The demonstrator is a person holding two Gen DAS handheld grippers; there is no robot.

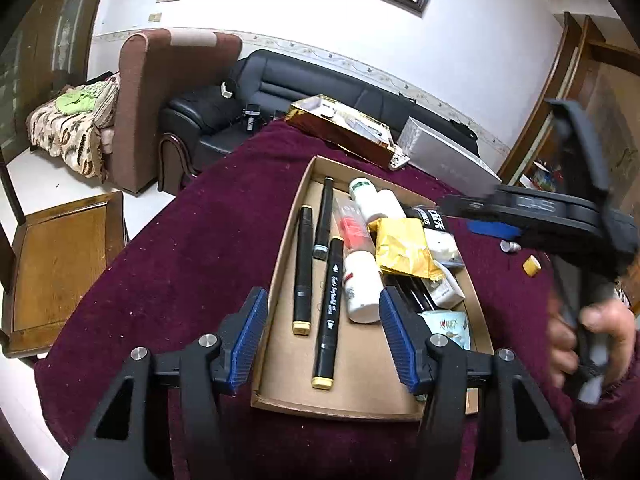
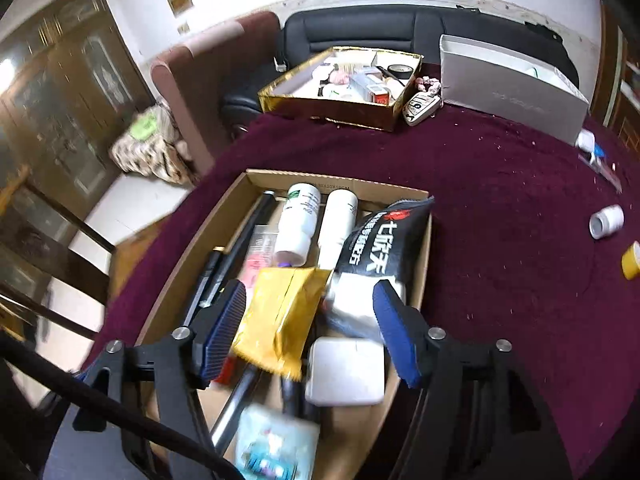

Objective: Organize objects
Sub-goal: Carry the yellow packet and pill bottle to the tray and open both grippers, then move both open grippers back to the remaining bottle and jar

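Observation:
An open cardboard box [image 1: 288, 240] sits on a maroon tablecloth [image 2: 500, 200]. In it lie three black markers [image 1: 303, 268], white bottles [image 1: 362, 284], a yellow foil packet [image 2: 280, 312], a black pouch [image 2: 384, 236], a white charger block [image 2: 346, 372] and a pale blue packet [image 2: 276, 440]. My left gripper [image 1: 322, 296] hovers open above the box's near end, over the markers, gripping nothing. My right gripper [image 2: 310, 286] stands open just above the yellow packet and the charger, its pads apart from them. In the left wrist view a hand [image 1: 592, 332] holds it at the right.
A gold box [image 2: 340, 108] of small items and a silver box [image 2: 512, 92] stand at the table's far edge, with a car key [image 2: 420, 106] between them. A white cap [image 2: 606, 222] and a yellow cap [image 2: 632, 266] lie to the right. A wooden chair [image 1: 60, 256] is left.

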